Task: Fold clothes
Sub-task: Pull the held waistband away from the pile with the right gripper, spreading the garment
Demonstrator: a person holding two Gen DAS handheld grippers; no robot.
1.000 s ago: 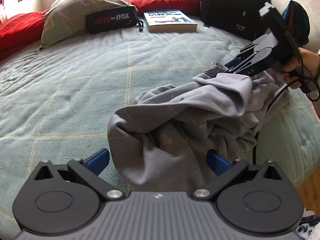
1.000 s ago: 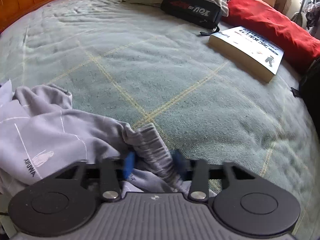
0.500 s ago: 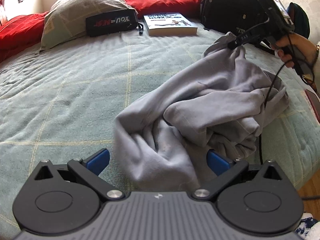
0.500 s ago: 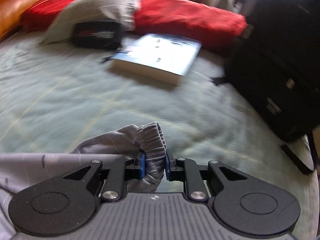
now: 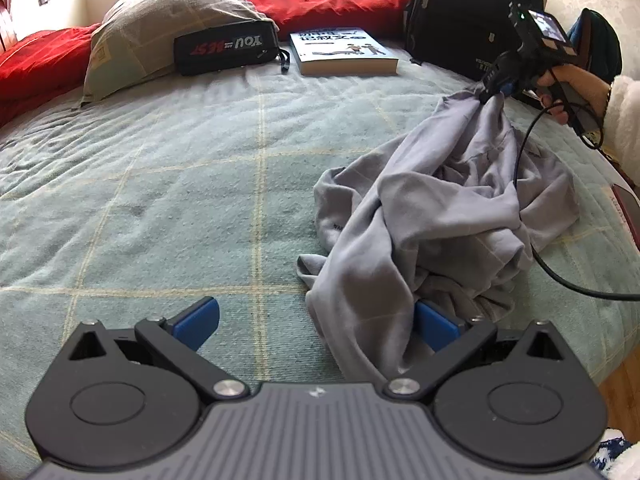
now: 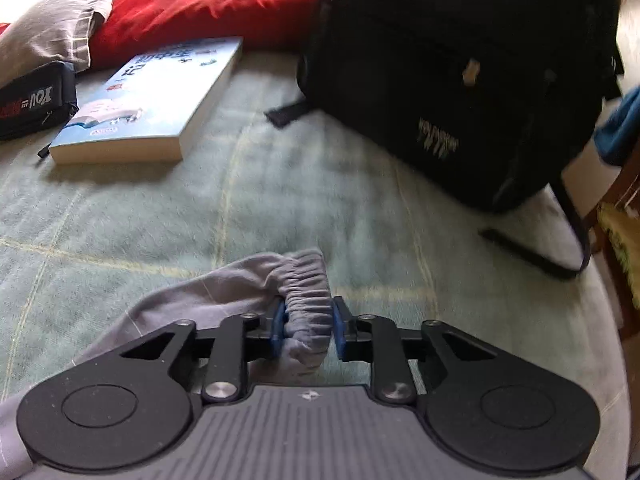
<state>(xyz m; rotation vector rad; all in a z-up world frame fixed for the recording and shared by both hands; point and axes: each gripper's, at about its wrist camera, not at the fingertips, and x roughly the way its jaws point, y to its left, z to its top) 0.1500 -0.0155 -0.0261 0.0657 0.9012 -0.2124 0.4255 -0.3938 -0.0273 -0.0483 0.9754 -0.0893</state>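
Note:
A crumpled grey garment (image 5: 440, 216) lies on the right half of the green checked bedspread (image 5: 160, 200). One stretch of it rises taut to my right gripper (image 5: 494, 88), held by a hand near the black backpack. In the right wrist view the right gripper (image 6: 308, 324) has the garment's ribbed elastic cuff (image 6: 308, 280) between its blue pads; its jaws are opening, and the cuff still sits pinched there. My left gripper (image 5: 316, 314) stands wide open at the near edge of the bed. A fold of the garment drapes between its fingers, beside the right one.
At the back of the bed lie a book (image 5: 344, 50), a black pouch (image 5: 224, 50), a grey pillow (image 5: 160, 28) and red cushions (image 5: 332, 0). A black backpack (image 6: 460, 80) stands close ahead of the right gripper. A black cable (image 5: 532, 240) trails over the garment.
The right gripper has carried the cuff away toward the backpack and rolled, pulling the garment out into a long taut strip. The left gripper has not moved.

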